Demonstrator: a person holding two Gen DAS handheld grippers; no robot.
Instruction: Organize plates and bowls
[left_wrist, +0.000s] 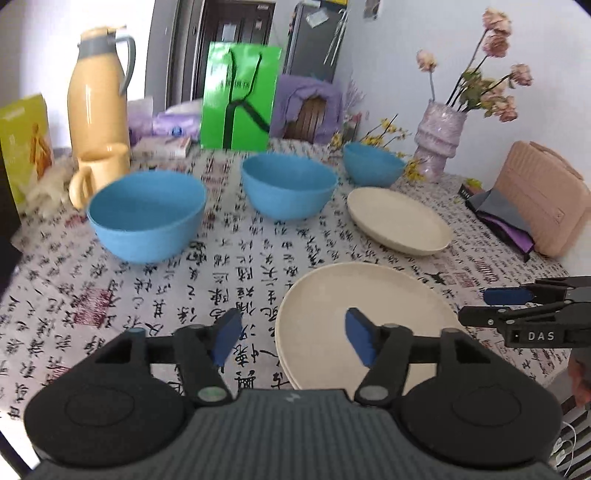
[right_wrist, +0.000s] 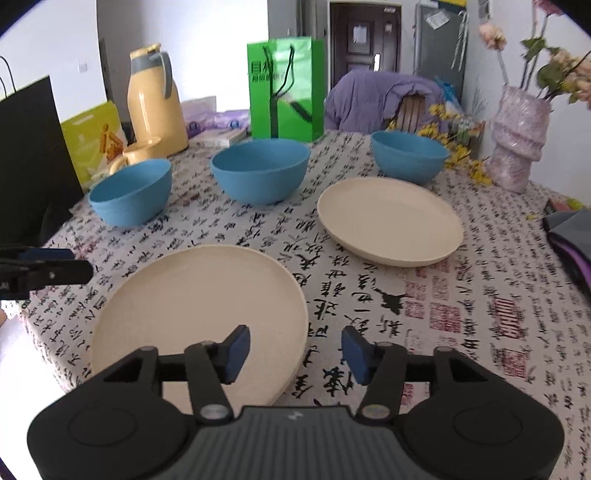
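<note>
With both your left tongs (left_wrist: 291, 339) and right tongs (right_wrist: 295, 350) parted and empty, the stiff, probably light cream plastic plate stack (right_wrist: 199, 306) lies at six o'clock on the table (right_wrist: 461, 314), best pinched at its thin, slippery rim.

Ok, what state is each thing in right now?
Left gripper: open, empty.
Right gripper: open, empty.
Near plates: stacked, flat on the cloth.
Far plate: single, flat.
Three blue bowls: upright, empty, apart.
Yellow jug: upright, lid on.
</note>
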